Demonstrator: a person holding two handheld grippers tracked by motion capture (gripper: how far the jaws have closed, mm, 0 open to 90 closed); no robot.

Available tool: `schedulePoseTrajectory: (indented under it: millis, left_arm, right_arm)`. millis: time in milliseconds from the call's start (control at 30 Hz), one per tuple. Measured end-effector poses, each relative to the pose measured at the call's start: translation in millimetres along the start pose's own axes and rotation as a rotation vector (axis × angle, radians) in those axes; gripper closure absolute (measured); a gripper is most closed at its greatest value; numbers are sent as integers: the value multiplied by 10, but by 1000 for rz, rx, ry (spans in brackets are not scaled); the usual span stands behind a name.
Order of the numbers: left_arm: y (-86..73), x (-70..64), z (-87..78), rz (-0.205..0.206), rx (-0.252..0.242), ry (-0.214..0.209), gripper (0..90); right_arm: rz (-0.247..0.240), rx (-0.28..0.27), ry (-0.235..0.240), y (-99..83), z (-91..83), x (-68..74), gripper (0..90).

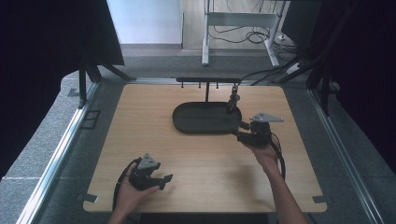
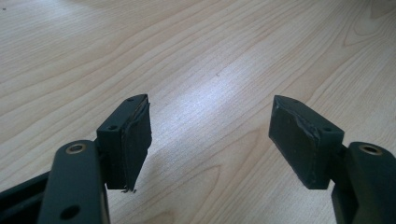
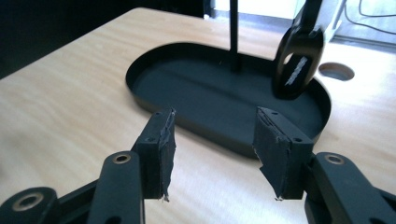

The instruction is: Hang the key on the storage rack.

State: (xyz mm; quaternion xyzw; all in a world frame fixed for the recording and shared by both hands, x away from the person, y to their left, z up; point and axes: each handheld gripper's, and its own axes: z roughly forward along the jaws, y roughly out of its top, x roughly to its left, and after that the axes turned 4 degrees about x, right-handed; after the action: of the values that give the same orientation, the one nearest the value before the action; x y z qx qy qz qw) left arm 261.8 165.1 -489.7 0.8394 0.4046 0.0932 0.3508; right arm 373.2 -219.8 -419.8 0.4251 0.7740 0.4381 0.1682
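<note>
A black oval tray [image 1: 201,119] lies at the middle back of the wooden table [image 1: 196,158]. From it rises a thin post [image 1: 207,91] with a crossbar of small hooks [image 1: 208,80]. A black looped object [image 1: 232,101] hangs from the bar's right end, over the tray's right side. My right gripper [image 1: 239,130] is open at the tray's front right rim. In the right gripper view its jaws [image 3: 212,140] stand apart just short of the tray [image 3: 201,88], with the looped object [image 3: 299,56] beyond. My left gripper [image 1: 166,181] is open near the front left, over bare wood [image 2: 212,135].
A round hole [image 3: 336,71] is cut in the tabletop beyond the tray's right end. Metal rails [image 1: 60,154] border the table at both sides, with dark curtains [image 1: 42,42] beyond. White desk legs and cables [image 1: 252,32] stand past the far edge.
</note>
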Motion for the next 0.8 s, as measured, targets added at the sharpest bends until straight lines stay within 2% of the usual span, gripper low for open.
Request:
schedulePoseTrajectory:
  millis: [400, 467, 567, 667, 800]
  left_arm:
    - [-1, 14, 18, -3, 4, 1, 305]
    - [1, 13, 30, -3, 7, -2, 304]
    - [1, 10, 46, 1, 12, -5, 304]
    - [1, 13, 48, 2, 12, -2, 304]
    - [0, 16, 59, 2, 17, 1, 304]
  right_arm:
    - [-22, 27, 40, -456, -218, 100, 479]
    - [-14, 23, 41, -527, -242, 92, 479]
    - [-17, 55, 38, -585, -259, 60, 474]
    - [10, 54, 43, -644, -279, 12, 474]
    - [4, 66, 36, -691, -275, 5, 470]
